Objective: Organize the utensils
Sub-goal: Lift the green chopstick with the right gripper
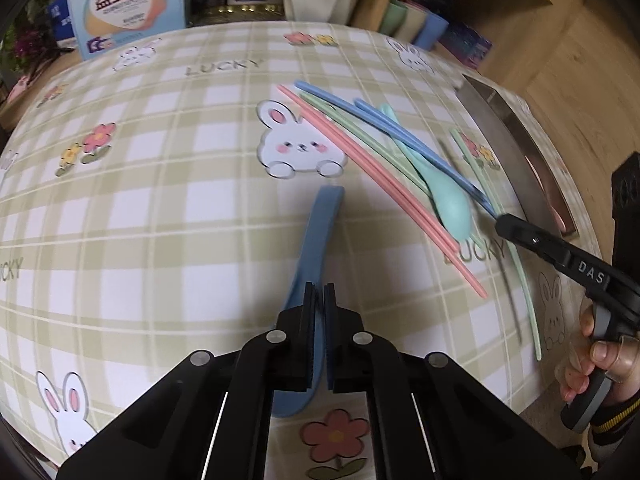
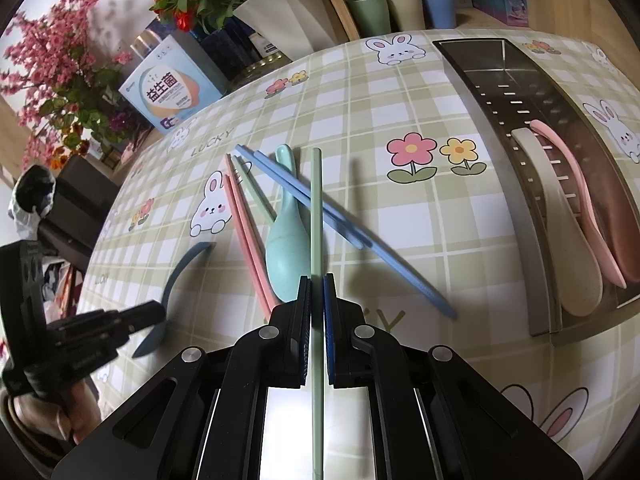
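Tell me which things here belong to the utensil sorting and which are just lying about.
Job: blue spoon in left gripper; green chopstick in right gripper; mint spoon; pink chopsticks; blue chopsticks; steel tray.

Lying about: supplement box; cups; flowers.

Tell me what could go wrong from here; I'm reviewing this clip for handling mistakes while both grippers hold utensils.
1. The right gripper pinches the long green chopstick away from its middle, so it may swing or slip.
2. That chopstick crosses above the blue chopsticks and the mint spoon; moving it could knock them.
3. The left gripper grips the blue spoon edge-on, so it might twist out.
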{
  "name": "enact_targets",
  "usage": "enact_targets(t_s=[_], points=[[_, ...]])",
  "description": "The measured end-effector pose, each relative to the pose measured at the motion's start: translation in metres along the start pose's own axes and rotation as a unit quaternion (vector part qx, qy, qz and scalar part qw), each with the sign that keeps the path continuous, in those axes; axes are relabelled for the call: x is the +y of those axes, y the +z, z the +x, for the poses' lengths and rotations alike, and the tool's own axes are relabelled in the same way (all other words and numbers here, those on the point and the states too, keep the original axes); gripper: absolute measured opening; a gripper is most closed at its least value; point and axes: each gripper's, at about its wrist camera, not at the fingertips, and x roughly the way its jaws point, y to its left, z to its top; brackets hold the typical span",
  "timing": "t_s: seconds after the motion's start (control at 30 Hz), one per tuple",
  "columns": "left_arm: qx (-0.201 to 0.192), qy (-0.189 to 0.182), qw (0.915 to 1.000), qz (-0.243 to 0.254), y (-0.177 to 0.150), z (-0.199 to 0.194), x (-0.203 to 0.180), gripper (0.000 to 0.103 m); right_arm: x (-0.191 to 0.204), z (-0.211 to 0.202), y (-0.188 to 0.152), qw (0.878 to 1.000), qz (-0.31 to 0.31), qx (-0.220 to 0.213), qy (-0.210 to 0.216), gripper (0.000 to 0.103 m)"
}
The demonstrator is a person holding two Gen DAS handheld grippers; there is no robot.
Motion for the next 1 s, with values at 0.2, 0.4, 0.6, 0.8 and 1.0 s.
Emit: enact_targets(t_s=[0.2,0.4,0.6,0.8,1.0], points=[[0.006,-0.002,1.0000,0.004,0.002,0.004,-0.006,0.005,-0.002,0.001,-0.001,1.000,0.005,0.000,0.002,0.006],[-0.001,0.002,0.9999,0.014,0.010,0.002,-0.005,0.020,-0.003,0.001,-0.002,1.000,0.007,0.001,0.003,0.006],[-0.009,0.000,0.9990,0.044,0.021,-0.001,-0.005,0.023,-0.004,0.002,-0.002,1.000,0.009,0.001,0.004,0.006],[0.006,-0.005,0.9974,0.072,0.026,0.011,-0.008,0.030,-0.004,0.002,-0.001,1.000,0.009,0.002,0.004,0.006],[0.012,0.008,0.9978,0.065,0.027,0.023,-0.005,0.029,-0.004,0.002,-0.001,1.000,0.009,0.002,0.002,0.006]])
